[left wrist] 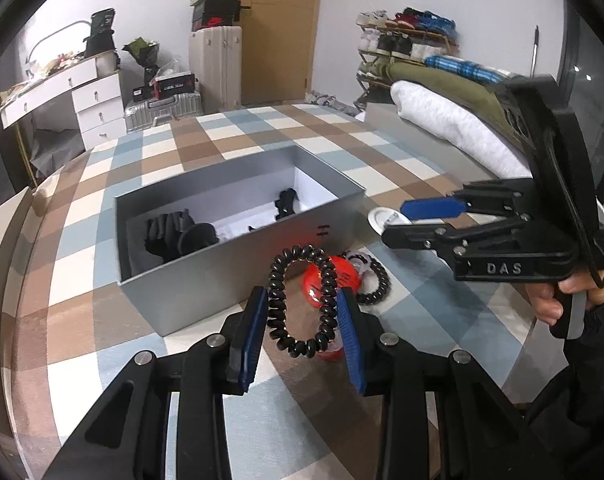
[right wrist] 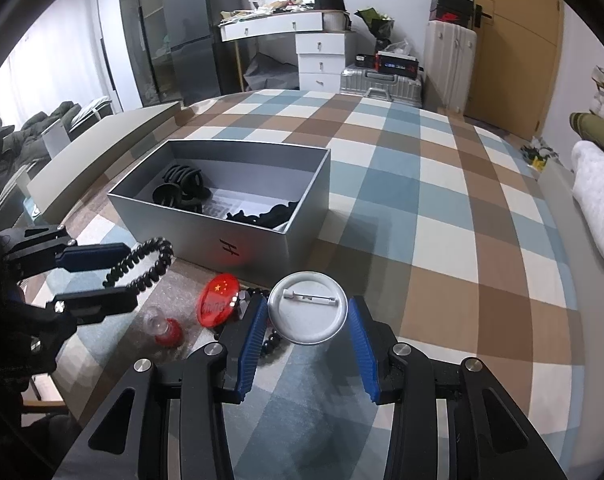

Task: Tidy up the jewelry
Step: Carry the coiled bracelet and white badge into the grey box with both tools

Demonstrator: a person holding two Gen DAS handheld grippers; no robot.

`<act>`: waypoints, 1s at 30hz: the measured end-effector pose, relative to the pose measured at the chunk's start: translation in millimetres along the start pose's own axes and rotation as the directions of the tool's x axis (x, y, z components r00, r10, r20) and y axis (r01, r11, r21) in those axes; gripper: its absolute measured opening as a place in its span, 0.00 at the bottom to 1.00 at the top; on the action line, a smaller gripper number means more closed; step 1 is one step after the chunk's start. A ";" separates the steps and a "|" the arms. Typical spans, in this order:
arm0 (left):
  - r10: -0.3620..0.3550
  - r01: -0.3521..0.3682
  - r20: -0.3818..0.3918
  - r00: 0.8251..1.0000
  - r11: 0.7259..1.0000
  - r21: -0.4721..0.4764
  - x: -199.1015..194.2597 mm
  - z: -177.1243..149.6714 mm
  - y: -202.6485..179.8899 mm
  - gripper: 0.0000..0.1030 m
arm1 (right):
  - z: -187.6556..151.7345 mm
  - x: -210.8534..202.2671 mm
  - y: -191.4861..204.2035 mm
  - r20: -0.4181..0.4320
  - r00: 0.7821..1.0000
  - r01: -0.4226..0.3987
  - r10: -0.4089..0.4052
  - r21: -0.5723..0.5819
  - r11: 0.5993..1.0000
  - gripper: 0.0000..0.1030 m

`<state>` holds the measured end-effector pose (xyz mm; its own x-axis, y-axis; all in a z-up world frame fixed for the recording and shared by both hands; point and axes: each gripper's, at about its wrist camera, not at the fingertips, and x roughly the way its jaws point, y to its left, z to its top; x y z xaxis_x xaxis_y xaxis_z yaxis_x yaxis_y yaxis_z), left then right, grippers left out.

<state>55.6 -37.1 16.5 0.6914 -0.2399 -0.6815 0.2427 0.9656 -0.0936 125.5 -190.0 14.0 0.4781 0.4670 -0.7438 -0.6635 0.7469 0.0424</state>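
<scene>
Two tongs each hold something above the checked desk (right wrist: 441, 208): the left tongs (left wrist: 302, 320) pinch a black spiral hair tie (left wrist: 302, 300) stretched into a loop, the right tongs (right wrist: 307, 330) clamp a round silver pin badge (right wrist: 307, 308), back up. One open grey box (right wrist: 262, 236) holds two black hair claws; beside it lie a red badge (right wrist: 218, 300) and another spiral tie (left wrist: 375, 280).

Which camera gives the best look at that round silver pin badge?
The right wrist view: the round silver pin badge sits between the right gripper pads, back and clasp facing the camera. The left wrist view shows only its edge beyond the gripper's blue fingers.
</scene>
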 end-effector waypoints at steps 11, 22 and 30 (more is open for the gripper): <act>0.018 -0.015 0.071 0.997 0.999 -0.043 -13.2 5.4 13.9 0.29 | 3.2 -7.9 7.6 0.027 1.000 -0.015 0.016 -0.018 1.000 0.39; 0.043 -0.032 0.136 0.990 0.996 -0.086 -26.6 9.9 24.0 0.29 | 9.7 -26.5 17.2 0.087 0.996 -0.028 0.032 -0.038 0.999 0.39; 0.065 -0.048 0.154 0.986 0.993 -0.110 -27.0 13.6 32.2 0.29 | 12.7 -30.2 21.5 0.129 0.991 -0.038 0.043 -0.038 0.999 0.39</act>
<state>54.0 -1.0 41.8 0.8025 -0.1892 -0.5658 0.1329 0.9812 -0.1396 104.0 -182.0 45.8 0.5194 0.5557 -0.6492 -0.7030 0.7098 0.0452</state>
